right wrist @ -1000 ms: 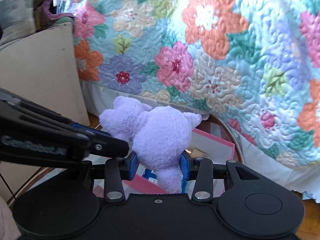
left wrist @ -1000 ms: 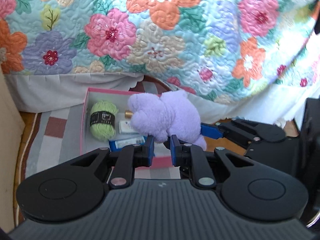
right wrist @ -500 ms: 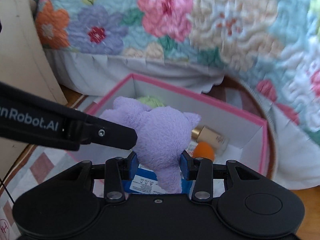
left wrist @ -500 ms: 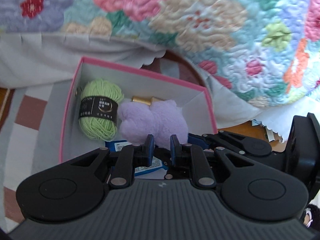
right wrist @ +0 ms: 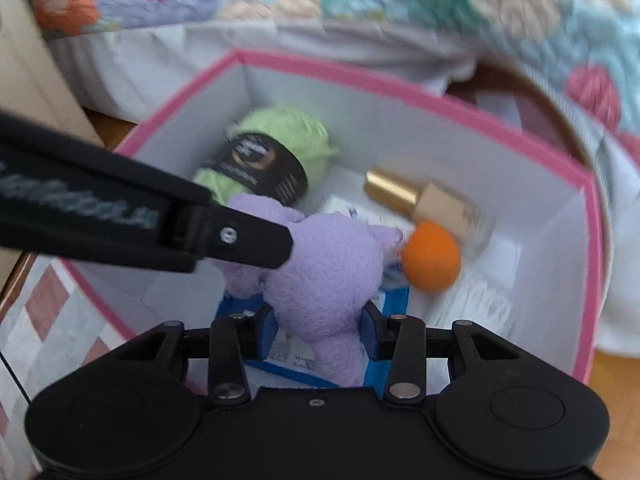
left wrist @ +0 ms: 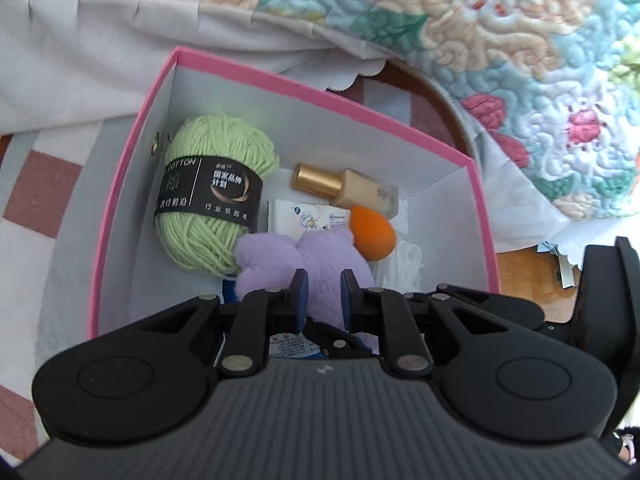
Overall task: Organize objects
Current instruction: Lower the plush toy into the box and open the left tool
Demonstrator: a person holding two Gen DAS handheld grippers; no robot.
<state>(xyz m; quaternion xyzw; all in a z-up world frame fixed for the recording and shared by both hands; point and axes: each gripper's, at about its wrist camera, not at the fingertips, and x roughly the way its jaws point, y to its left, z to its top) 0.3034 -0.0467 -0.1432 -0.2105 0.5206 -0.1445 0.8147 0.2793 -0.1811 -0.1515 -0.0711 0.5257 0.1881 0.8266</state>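
Both my claws are clamped on the one purple plush toy (right wrist: pixel 324 276): my right gripper (right wrist: pixel 318 332) pinches its lower body between the blue pads, and my left gripper (left wrist: pixel 322 292) is squeezed narrow on another part of it. I have it inside the pink-rimmed box (left wrist: pixel 304 92), near the box's front wall. In the right wrist view my left gripper's black finger crosses in from the left and covers part of the toy.

Around the toy the box is crowded. I count one green yarn ball (left wrist: pixel 212 200) with a black band at the left wall, one gold-capped bottle (left wrist: pixel 348 192) lying near the back wall, one orange sponge (left wrist: pixel 372 236) touching the toy's ear, one white packet (left wrist: pixel 304 220) and one blue-and-white packet (right wrist: pixel 384 300) under the toy. A floral quilt (left wrist: pixel 500 40) hangs beyond the box.
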